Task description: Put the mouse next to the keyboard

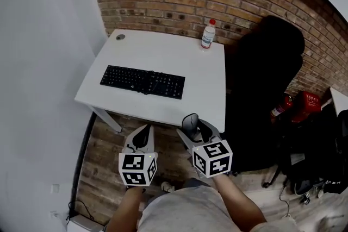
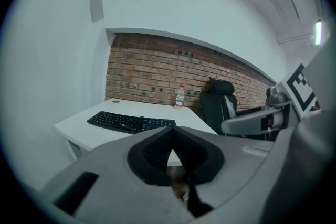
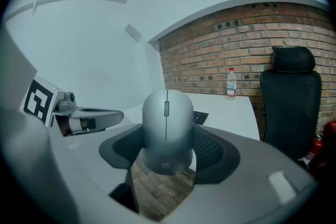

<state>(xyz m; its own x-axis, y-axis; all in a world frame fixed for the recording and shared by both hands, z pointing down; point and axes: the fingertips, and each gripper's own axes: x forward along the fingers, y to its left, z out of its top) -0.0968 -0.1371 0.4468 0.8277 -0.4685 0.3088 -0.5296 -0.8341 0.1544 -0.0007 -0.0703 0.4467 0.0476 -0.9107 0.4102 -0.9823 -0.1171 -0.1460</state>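
Mouse: clamped in the right gripper, in the air near the desk's front edge
Hidden: mouse's flanks under the pads; keyboard mostly behind it
Left gripper: jaws together, empty

I have the mouse pinched by its sides between the two jaws of my right gripper. It is grey and rounded, its top turned to the right gripper view, with a seam and a small scroll wheel down its upper half and a faint logo at its lower end (too small to read). It hangs in the air just off the near edge of the white desk, toward the right corner. The keyboard is black and long, lying flat on the desk's left half, slightly slanted to the near edge, well apart from the mouse
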